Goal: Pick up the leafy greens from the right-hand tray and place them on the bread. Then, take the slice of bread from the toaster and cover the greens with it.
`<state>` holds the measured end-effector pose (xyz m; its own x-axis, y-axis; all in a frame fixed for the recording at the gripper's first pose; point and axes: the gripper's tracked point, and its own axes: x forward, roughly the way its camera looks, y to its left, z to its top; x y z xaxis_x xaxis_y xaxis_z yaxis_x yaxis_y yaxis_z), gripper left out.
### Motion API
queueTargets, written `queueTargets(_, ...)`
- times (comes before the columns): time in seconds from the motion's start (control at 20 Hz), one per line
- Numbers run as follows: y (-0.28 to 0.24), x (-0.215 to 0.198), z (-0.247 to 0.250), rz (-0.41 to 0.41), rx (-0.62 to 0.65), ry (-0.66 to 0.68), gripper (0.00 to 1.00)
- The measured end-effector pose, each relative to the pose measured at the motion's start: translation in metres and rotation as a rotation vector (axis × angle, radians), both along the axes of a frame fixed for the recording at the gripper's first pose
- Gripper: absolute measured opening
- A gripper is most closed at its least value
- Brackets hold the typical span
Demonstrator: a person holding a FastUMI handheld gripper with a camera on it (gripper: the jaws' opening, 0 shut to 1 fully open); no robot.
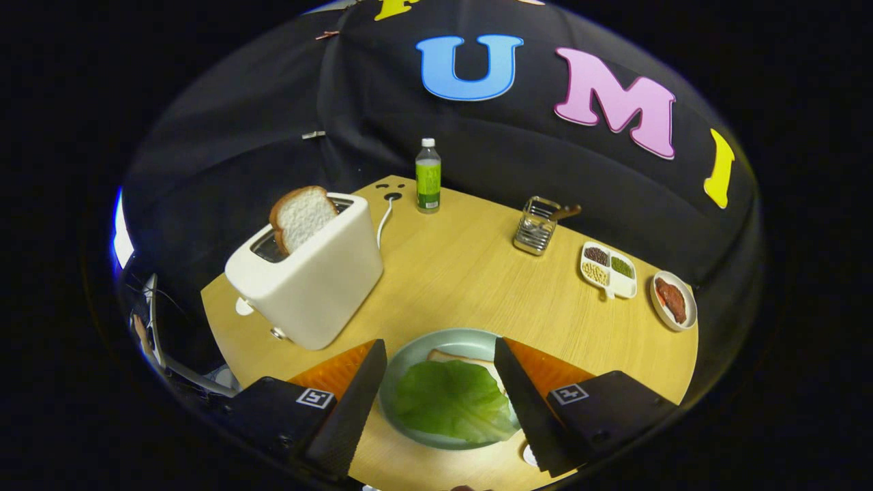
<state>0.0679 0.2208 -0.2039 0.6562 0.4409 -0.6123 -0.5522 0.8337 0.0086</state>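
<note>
The gripper (440, 382) hangs spread and empty above a grey plate (409, 354), where leafy greens (453, 399) cover bread (453, 356). A second slice (303, 217) stands in the toaster (310, 279).

1. Your gripper (440, 399) hangs wide open, holding nothing, above the grey plate (416, 351).
2. Between its fingers you see the leafy greens (453, 399) lying on the bread (464, 358), which peeks out behind.
3. Beyond the fingers, to their left, the toaster (307, 276) on the desk (464, 273) holds an upright slice of bread (301, 217).
4. Further back stands a bottle (427, 176).
</note>
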Motion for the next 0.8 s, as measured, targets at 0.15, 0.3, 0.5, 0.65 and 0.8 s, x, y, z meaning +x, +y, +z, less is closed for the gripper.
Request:
queueTargets(0.15,0.034,0.000,0.024,0.054,0.040,-0.033,0.99)
queueTargets(0.3,0.066,0.001,0.046,0.094,0.070,-0.074,0.99)
queueTargets(0.5,0.109,0.001,0.068,0.148,0.082,-0.140,0.98)
queueTargets(0.65,0.142,-0.003,0.072,0.186,0.092,-0.141,1.00)
queueTargets(0.8,0.175,-0.005,0.076,0.217,0.098,-0.156,0.99)
